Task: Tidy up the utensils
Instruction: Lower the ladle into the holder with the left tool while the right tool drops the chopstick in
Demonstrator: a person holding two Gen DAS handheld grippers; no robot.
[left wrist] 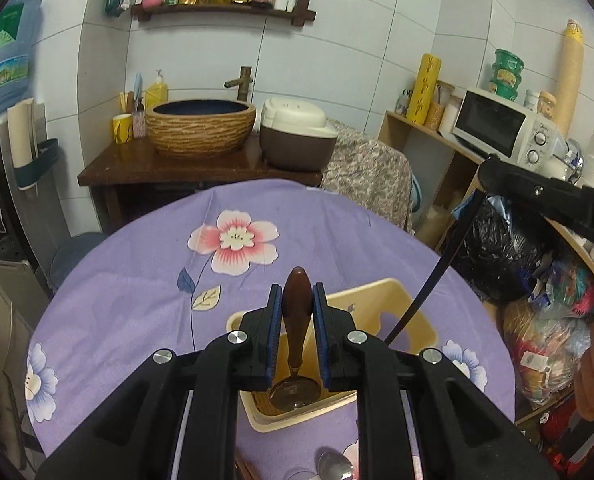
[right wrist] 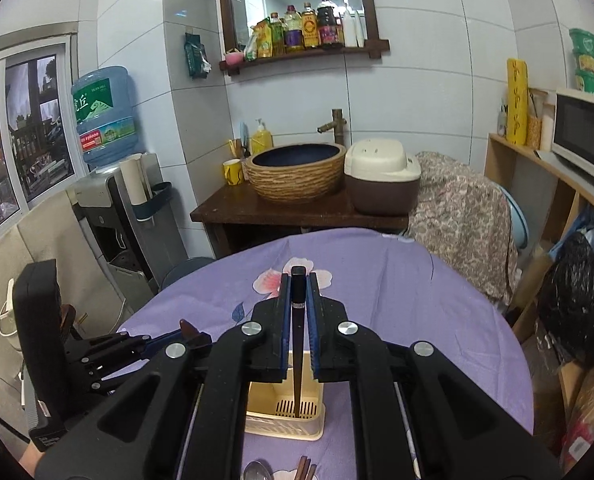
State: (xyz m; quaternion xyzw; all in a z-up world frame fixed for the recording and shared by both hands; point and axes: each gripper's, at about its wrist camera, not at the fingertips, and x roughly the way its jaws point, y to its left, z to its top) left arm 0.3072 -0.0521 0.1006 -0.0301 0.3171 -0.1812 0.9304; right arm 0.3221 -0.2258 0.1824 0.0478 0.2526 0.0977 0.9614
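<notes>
My left gripper [left wrist: 297, 296] is shut on a brown-handled spoon [left wrist: 297, 312], bowl end down inside the cream utensil holder [left wrist: 409, 320] on the purple table. My right gripper [right wrist: 298, 284] is shut on a black chopstick [right wrist: 298, 344] whose lower tip reaches into the same cream holder [right wrist: 285, 420]. In the left wrist view the right gripper [left wrist: 537, 196] comes in from the right with the chopstick [left wrist: 429, 288] slanting down to the holder. In the right wrist view the left gripper [right wrist: 169, 340] shows at the left.
A metal spoon [left wrist: 335, 468] and brown chopsticks [right wrist: 306, 468] lie on the flowered purple tablecloth [left wrist: 137, 300] near me. Beyond the table stand a basin [left wrist: 201, 126] and rice cooker [left wrist: 297, 136] on a dark counter. Shelves and bags [left wrist: 497, 248] crowd the right.
</notes>
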